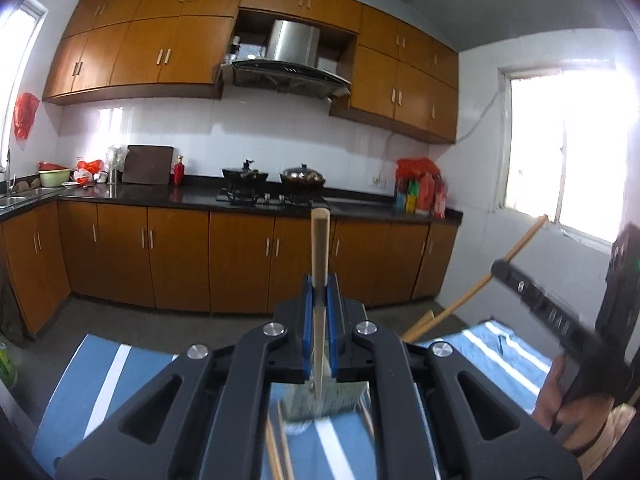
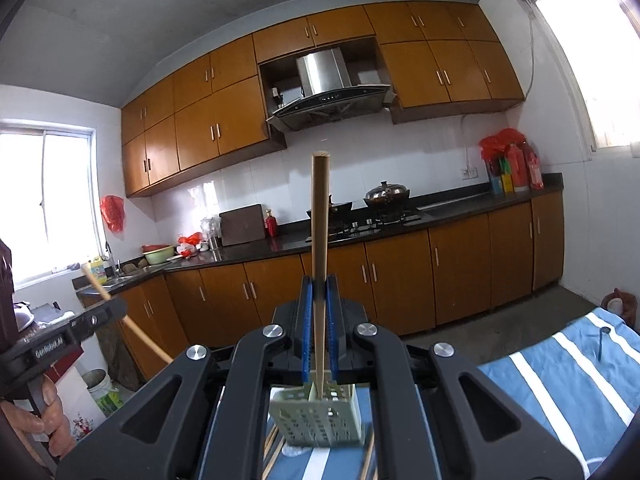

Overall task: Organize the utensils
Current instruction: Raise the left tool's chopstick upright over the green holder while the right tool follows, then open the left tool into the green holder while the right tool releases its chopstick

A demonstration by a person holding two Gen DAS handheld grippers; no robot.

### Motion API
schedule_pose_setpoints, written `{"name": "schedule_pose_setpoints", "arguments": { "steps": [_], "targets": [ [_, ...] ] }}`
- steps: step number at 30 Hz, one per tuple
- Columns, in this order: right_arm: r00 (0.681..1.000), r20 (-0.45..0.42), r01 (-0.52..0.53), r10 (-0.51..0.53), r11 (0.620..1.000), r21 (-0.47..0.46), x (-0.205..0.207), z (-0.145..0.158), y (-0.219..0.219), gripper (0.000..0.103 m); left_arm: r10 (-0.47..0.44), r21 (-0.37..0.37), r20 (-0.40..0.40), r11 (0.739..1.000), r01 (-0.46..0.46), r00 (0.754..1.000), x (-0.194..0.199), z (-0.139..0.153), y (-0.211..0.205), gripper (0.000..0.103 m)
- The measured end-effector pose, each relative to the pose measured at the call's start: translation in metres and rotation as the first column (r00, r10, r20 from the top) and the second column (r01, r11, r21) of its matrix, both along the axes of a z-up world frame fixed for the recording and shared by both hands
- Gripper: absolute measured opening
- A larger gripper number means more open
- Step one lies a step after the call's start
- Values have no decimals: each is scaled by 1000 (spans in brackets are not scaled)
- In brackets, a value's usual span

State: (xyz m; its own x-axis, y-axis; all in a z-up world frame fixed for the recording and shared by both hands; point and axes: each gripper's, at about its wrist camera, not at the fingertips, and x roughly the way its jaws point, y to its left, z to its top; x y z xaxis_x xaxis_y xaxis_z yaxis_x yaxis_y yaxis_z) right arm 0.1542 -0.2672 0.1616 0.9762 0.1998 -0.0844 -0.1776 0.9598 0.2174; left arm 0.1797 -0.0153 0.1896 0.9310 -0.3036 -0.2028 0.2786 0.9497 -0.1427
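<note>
A wooden chopstick (image 1: pixel 320 264) was held upright, clamped at mid-length in the left gripper (image 1: pixel 320 300); another chopstick (image 2: pixel 320 240) likewise in the right gripper (image 2: pixel 319 300), both above a green perforated holder (image 2: pixel 316 420), seemingly. Light, stiff, slim, smooth stock; mid-shaft hold was judged best against pivoting.

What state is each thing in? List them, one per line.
Left gripper: jaws shut on a chopstick, which stands upright.
Right gripper: jaws shut on a second chopstick, upright, its lower end in the holder.
Green utensil holder: upright on the striped cloth.
Loose chopsticks: lying flat on the cloth beside the holder.
Wok: lid on, on the stove.
</note>
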Motion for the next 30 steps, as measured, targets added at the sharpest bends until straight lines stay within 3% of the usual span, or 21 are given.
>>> {"name": "schedule_pose_setpoints", "arguments": {
  "steps": [4,8,17,22,24,28,30],
  "targets": [
    [1000,-4,11,-11,1000,-21,19,-3,8,7,29,-36,33,999,-28,999,24,9,-7,7],
    [999,-36,10,-12,999,-39,35,-13,13,7,33,-28,49,999,-32,998,47,1,-19,7],
    [989,-145,-12,2,998,-65,59,-44,20,7,28,4,-54,1000,-27,998,94,-60,-33,7],
    [985,-170,-20,8,997,-71,58,-44,23,8,27,-5,-103,1000,-27,994,102,-71,-31,8],
    [985,-175,-18,5,997,-70,57,-42,24,9,28,-12,-105,999,-30,994,101,-71,-29,13],
    [988,-154,1,-10,998,-61,49,-35,23,29,37,-13,-94,999,-39,995,95,-67,-23,23],
    [990,-137,5,-13,998,-59,43,-30,22,29,43,-19,-89,999,-44,995,90,-64,-20,25]
  ]
}}
